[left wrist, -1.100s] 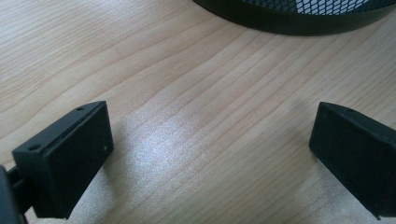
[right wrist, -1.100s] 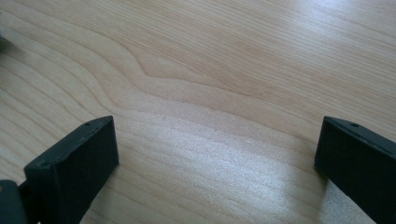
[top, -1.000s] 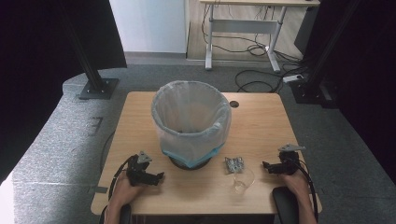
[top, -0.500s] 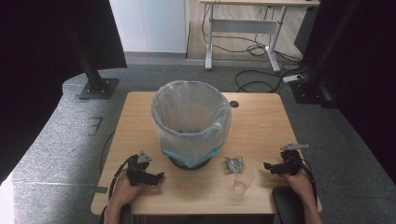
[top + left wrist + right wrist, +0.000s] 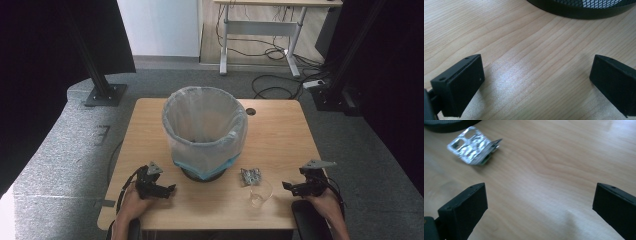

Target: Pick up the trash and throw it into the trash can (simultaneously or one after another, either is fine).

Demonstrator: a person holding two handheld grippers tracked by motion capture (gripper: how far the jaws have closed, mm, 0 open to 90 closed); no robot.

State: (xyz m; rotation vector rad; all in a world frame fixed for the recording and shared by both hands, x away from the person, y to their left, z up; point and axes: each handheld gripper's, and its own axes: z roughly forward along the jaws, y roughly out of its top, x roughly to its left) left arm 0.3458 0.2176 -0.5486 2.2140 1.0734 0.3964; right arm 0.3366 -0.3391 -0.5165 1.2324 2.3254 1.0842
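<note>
1. The right gripper (image 5: pixel 294 188) is held low over the table (image 5: pixel 280 135) at about four o'clock of the bin, its jaws spread wide with nothing between them.
2. The left gripper (image 5: pixel 165 191) is held at about seven o'clock of the bin, jaws likewise wide and empty, above bare wood.
3. A crumpled foil blister pack (image 5: pixel 474 145) is seen at eleven o'clock in the right gripper view, well apart from the jaws.
4. A clear plastic cup (image 5: pixel 260 192) stands just beside the pack, between it and the table's near edge.
5. The lined mesh bin (image 5: pixel 205 131) occupies the table's centre.
</note>
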